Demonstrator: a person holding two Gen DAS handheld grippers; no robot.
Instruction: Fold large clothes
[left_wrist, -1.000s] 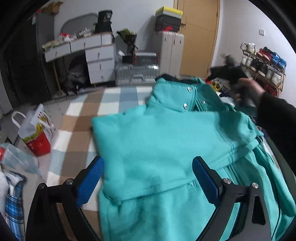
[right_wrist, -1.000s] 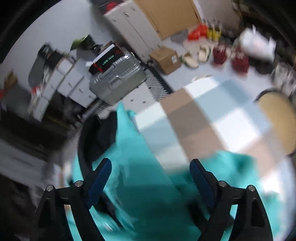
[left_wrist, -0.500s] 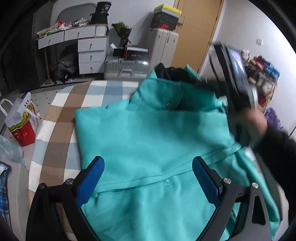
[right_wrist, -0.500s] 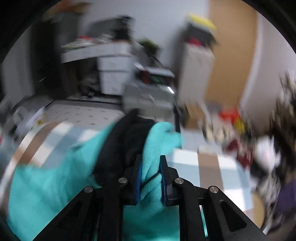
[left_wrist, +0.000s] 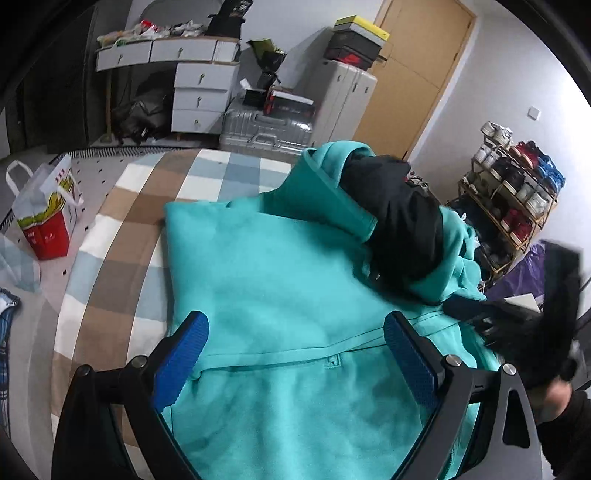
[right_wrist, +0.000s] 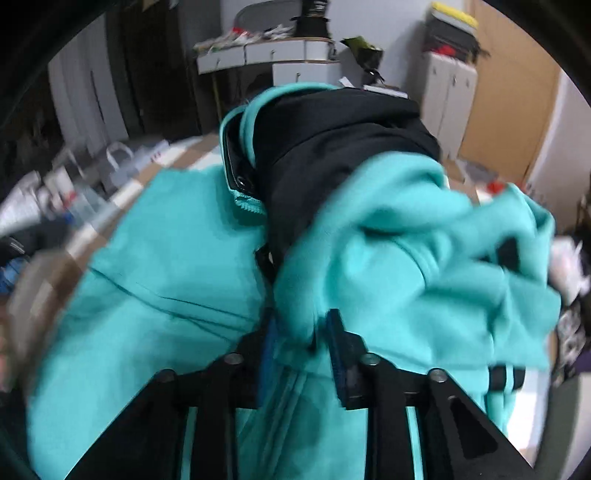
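A large teal jacket (left_wrist: 280, 280) with a black lining (left_wrist: 399, 221) lies on a checked cloth surface (left_wrist: 122, 221). Its collar end is folded back over the body, lining up. My left gripper (left_wrist: 295, 354) is open and empty, hovering over the jacket's near part. My right gripper (right_wrist: 301, 343) is shut on a bunched fold of the teal jacket (right_wrist: 388, 258) and holds it lifted; the black lining (right_wrist: 343, 147) shows behind it. The right gripper also shows blurred at the right edge of the left wrist view (left_wrist: 524, 332).
A red and white paper bag (left_wrist: 48, 218) stands on the floor at left. A silver suitcase (left_wrist: 266, 129), white drawers (left_wrist: 199, 92) and a wooden door (left_wrist: 413, 74) are behind. A shoe rack (left_wrist: 517, 184) stands at right.
My right gripper closed on the jacket's collar end and pulled it toward me, folding it over the body and turning the black lining up. The left gripper stayed open, drifting slightly.
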